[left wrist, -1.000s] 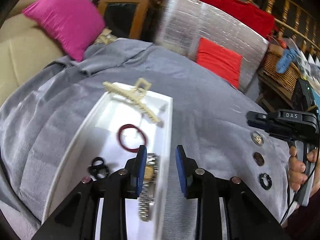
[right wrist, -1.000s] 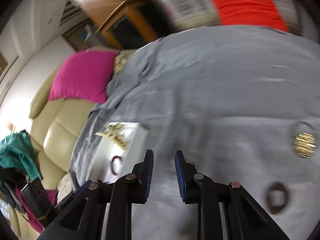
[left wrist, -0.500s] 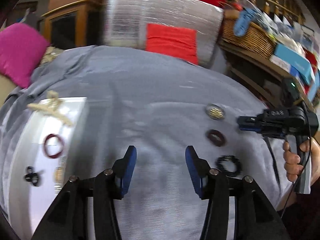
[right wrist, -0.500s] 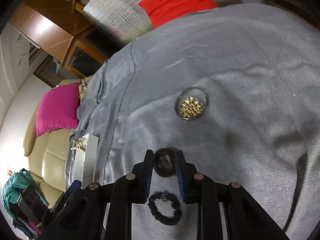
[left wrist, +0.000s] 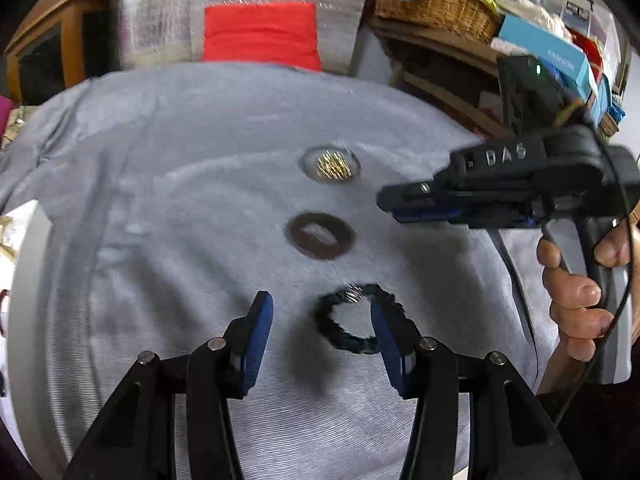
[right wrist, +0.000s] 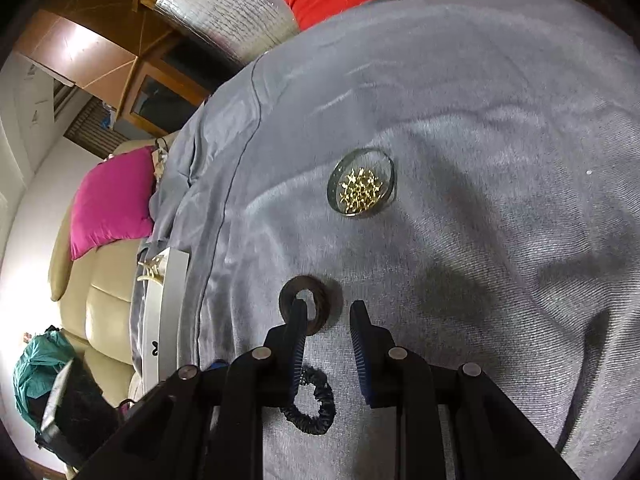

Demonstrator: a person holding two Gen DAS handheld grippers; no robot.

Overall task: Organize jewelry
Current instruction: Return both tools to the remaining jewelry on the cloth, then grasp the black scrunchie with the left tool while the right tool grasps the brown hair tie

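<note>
On the grey cloth (left wrist: 180,200) lie three pieces in a row: a round clear case with gold jewelry (left wrist: 330,165) (right wrist: 362,187), a brown hair tie (left wrist: 321,235) (right wrist: 304,298), and a black scrunchie (left wrist: 352,320) (right wrist: 314,404). My left gripper (left wrist: 322,332) is open, its fingers either side of the black scrunchie. My right gripper (right wrist: 328,320) is open just above the cloth, its left finger over the brown hair tie. The right gripper also shows in the left wrist view (left wrist: 424,204). The white tray (right wrist: 166,312) holding a cream hair claw (right wrist: 151,268) lies at the left.
A red cushion (left wrist: 260,36) on a silver-wrapped seat stands beyond the cloth. A wicker basket (left wrist: 436,0) and shelves with boxes are at the right. A pink cushion (right wrist: 112,200) on a beige sofa is at the left.
My left gripper has swung right from the tray to the black scrunchie and opened wider. My right gripper has moved down to the brown hair tie and opened.
</note>
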